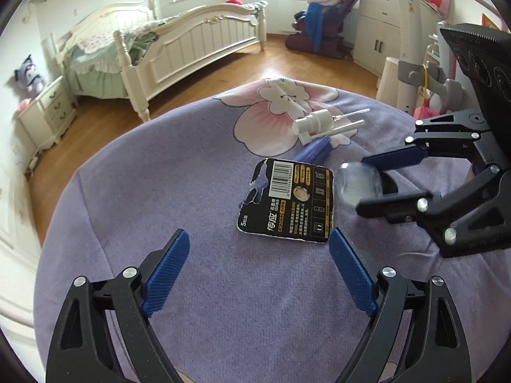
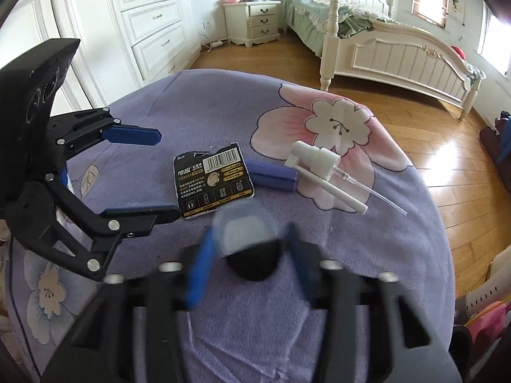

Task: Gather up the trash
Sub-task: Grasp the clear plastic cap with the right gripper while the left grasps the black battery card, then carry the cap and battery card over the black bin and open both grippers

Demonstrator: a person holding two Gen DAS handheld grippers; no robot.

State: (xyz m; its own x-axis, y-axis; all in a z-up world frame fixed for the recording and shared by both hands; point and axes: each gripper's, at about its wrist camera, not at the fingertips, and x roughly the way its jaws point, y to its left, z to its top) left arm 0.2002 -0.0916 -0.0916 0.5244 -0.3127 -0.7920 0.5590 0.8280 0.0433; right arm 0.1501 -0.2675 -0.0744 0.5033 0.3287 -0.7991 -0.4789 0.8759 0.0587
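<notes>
Bedroom furniture, a cream wooden bed [image 1: 179, 41] and white wardrobe doors [image 2: 105, 22], rings a round tabletop under a purple cloth with pink and white flowers [image 1: 159, 198]. Over that cloth the left tool [image 1: 258, 245] hovers with its blue-padded fingers spread wide and nothing between them. Just beyond its right fingertip lies a torn black cardboard battery card with a barcode and gold lettering [image 1: 289, 202], flat on the cloth. Past the card a short purple ribbed tube [image 1: 311, 153] lies on its side, its near end touching or tucked under the card's far edge. Beside the tube's other end rests a white plastic spray pump head with a long nozzle and thin clear dip tube [image 1: 319, 123], lying on the flower print. The right tool [image 2: 250, 234], blurred in its own view, is closed around a small clear plastic cap [image 1: 359, 183], held just above the cloth next to the card's right side.
</notes>
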